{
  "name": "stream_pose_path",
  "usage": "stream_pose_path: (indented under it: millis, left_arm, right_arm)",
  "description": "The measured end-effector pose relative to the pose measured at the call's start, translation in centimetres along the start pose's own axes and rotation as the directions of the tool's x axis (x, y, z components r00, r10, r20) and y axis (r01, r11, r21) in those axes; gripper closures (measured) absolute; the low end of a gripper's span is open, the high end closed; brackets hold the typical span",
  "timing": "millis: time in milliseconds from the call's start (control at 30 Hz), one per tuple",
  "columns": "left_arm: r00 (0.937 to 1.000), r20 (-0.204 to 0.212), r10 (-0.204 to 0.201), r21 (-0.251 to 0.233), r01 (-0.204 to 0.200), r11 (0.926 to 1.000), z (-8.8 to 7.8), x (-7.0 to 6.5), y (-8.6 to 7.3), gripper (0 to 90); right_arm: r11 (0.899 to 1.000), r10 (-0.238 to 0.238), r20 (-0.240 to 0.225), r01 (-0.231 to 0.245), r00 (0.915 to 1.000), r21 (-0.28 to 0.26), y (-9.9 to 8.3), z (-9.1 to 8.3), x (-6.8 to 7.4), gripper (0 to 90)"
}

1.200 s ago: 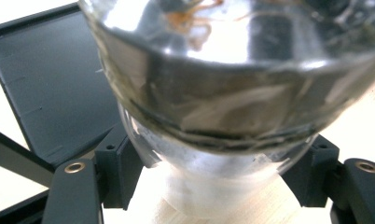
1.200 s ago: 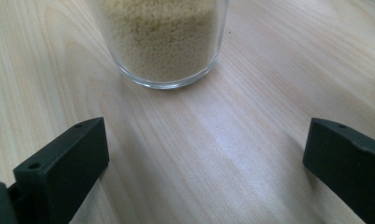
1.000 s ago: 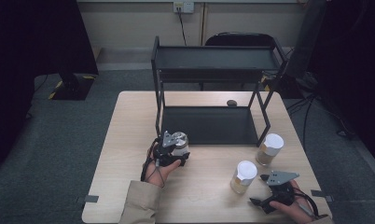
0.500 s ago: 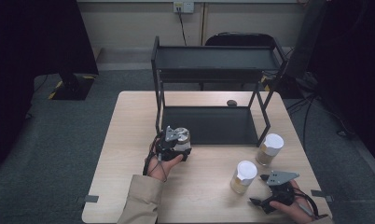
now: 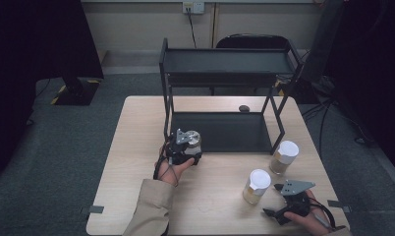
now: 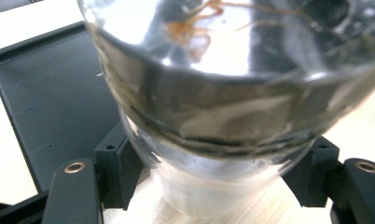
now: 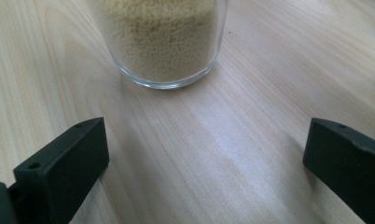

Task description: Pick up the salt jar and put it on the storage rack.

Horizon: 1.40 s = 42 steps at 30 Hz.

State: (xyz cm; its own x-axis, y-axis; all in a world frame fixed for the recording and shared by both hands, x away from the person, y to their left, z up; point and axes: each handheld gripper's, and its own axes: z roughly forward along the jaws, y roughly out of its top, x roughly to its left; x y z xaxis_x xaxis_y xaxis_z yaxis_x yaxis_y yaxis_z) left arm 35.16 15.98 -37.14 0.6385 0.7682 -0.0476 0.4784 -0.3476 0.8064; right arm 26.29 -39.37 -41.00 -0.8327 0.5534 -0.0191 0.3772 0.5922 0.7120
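My left gripper [image 5: 184,150] is shut on a clear glass jar [image 5: 192,139], held just off the front left corner of the black rack's lower tray [image 5: 225,132]. In the left gripper view the jar [image 6: 213,93] looms close, clamped between both black jaws of that gripper [image 6: 213,175]. At the table's front right, my right gripper [image 5: 274,200] rests open with nothing between its jaws. It [image 7: 204,154] points at a glass jar of pale grains [image 7: 164,42], which stands a short way ahead, apart from the jaws.
Two white-lidded jars [image 5: 257,185] [image 5: 284,156] stand on the wooden table [image 5: 136,147] right of centre. The two-tier black rack has an upper shelf [image 5: 225,64]. A small dark object [image 5: 244,108] lies behind the rack. A chair stands beyond the table.
My left gripper has edged slightly toward the rack with the jar still in it. The right gripper has stayed put.
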Motion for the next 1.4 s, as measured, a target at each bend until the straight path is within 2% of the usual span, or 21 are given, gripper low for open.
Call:
stream_pose_path:
  millis: [633, 800, 867, 1400]
  left_arm:
    - [0.9985, -0.048, -0.027, -0.001, 0.027, 0.9996, 1.4, 0.5, 0.8, 30.9]
    - [0.9983, -0.055, -0.020, 0.001, 0.021, 0.9998, 1.7, 0.4, 1.4, 30.9]
    - [0.9980, -0.063, -0.006, 0.011, 0.006, 0.9999, 1.8, 0.3, 1.7, 30.9]
    - [0.9959, -0.089, -0.015, 0.014, 0.016, 0.9998, 3.0, 0.3, 2.3, 30.9]
  right_arm:
    - [1.000, 0.000, 0.000, 0.000, 1.0000, 0.000, 0.0, 0.0, 0.0, 0.0]
    - [1.000, 0.000, 0.000, 0.000, 1.0000, 0.000, 0.0, 0.0, 0.0, 0.0]
    - [1.000, 0.000, 0.000, 0.000, 1.0000, 0.000, 0.0, 0.0, 0.0, 0.0]
    - [1.000, 0.000, 0.000, 0.000, 1.0000, 0.000, 0.0, 0.0, 0.0, 0.0]
